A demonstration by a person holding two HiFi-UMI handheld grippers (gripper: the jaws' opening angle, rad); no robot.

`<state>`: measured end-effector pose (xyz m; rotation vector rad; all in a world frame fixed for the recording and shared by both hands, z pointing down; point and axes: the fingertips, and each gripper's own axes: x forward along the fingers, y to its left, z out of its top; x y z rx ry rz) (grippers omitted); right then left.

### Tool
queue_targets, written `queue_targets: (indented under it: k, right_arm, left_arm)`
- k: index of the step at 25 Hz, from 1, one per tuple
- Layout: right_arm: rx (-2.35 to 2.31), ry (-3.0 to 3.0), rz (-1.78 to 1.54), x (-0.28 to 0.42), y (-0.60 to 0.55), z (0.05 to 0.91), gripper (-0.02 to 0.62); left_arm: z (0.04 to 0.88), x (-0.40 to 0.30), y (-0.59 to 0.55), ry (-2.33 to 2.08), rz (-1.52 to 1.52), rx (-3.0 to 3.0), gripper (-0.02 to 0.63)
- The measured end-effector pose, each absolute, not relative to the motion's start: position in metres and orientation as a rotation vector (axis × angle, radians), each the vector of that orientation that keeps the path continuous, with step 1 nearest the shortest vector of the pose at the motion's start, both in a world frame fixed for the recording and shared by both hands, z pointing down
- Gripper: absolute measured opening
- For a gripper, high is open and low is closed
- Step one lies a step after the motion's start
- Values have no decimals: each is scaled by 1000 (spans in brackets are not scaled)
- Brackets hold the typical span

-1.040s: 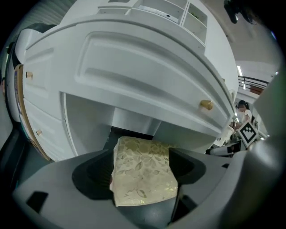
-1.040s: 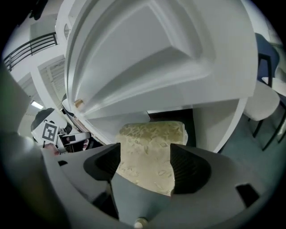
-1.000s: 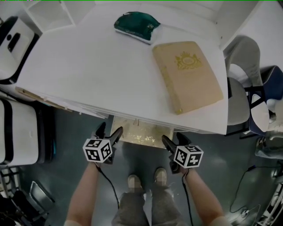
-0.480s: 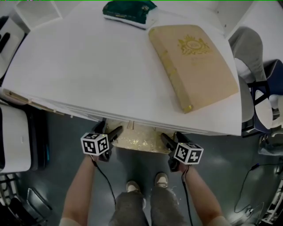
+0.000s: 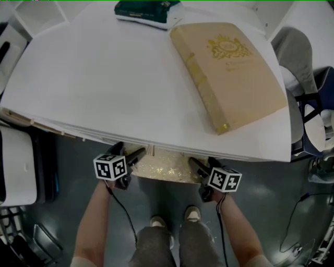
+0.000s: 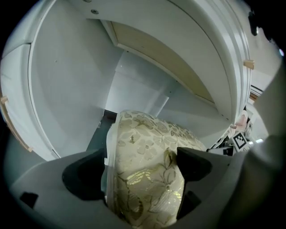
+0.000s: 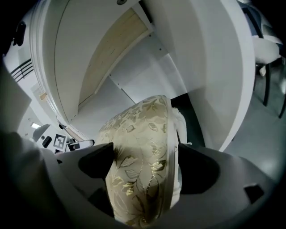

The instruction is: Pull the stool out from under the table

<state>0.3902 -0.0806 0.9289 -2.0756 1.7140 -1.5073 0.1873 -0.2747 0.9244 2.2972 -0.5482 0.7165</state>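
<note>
While the stool stands almost wholly under the white worktop, only the near edge of its gold-flowered seat shows past the rim. The left gripper and the right gripper are both brought to this edge, one at each side of it. It is a sensible place, I think, because a pull from two sides should keep the stool straight as it comes out. In each gripper view the padded seat edge lies between the jaws, but the jaws are opening and stand wide. A gap shows between one jaw and the seat rim, so I judge that neither gripper pinches the seat at this moment. The pull itself is not yet made. A tan book and a green pouch lie on top of the worktop, well apart from both grippers, and they should not be in the way.
</note>
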Motion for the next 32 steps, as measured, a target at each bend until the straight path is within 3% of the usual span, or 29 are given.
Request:
queue_targets:
  k: [3, 18, 32]
  right_arm:
    - [-2017, 1733, -1510, 386, -89, 927, 443]
    - [-2050, 1756, -1469, 376, -72, 907, 445]
    - [-1926, 1983, -1650, 296, -25, 792, 445]
  left_arm:
    - [933, 188, -274, -485, 697, 2217, 502]
    - [924, 168, -242, -491, 697, 2150, 499]
    - [820, 54, -150, -661, 640, 1997, 499]
